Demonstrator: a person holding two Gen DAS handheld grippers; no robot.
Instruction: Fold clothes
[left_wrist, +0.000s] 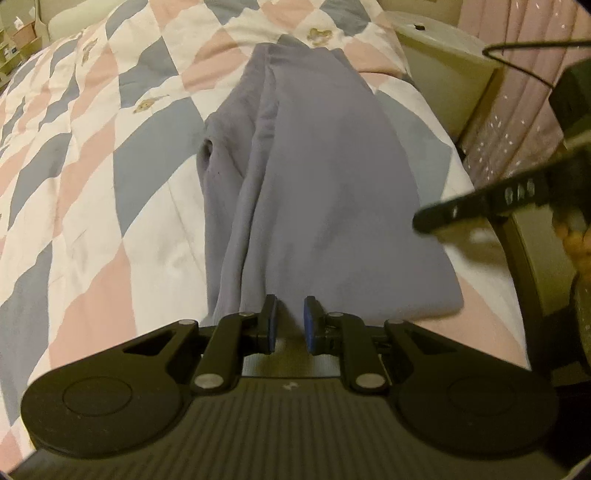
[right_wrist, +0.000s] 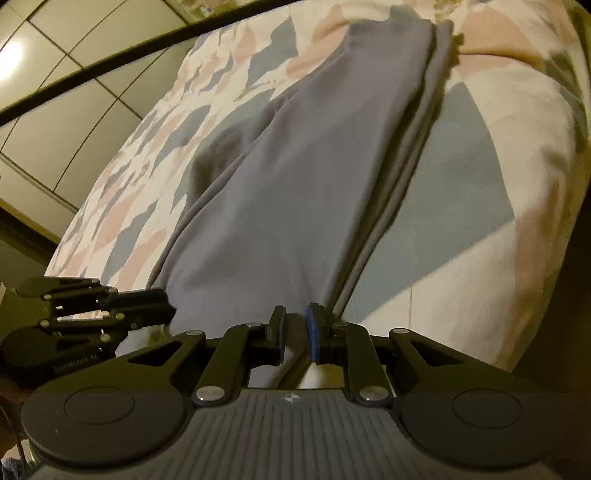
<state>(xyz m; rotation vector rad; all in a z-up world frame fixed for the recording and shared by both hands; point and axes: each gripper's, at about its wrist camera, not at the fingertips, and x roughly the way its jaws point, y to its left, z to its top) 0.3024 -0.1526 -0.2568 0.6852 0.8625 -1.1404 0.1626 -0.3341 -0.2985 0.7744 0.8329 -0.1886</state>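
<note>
Both tongs (left_wrist: 290, 319) (right_wrist: 295, 332) (blue-padded) pinch soft grey garment (left_wrist: 314, 192) fabric over a diamond-patterned quilt (left_wrist: 92, 166).

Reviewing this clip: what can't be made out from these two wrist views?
- Left wrist view: the grey garment near hem, hidden behind the left gripper; pad contact unclear.
- Right wrist view: same behind the right gripper; the garment's far end is cut off by the top edge.
- What kind of garment: folded layers hide it.
- The quilt: motifs too small.
</note>
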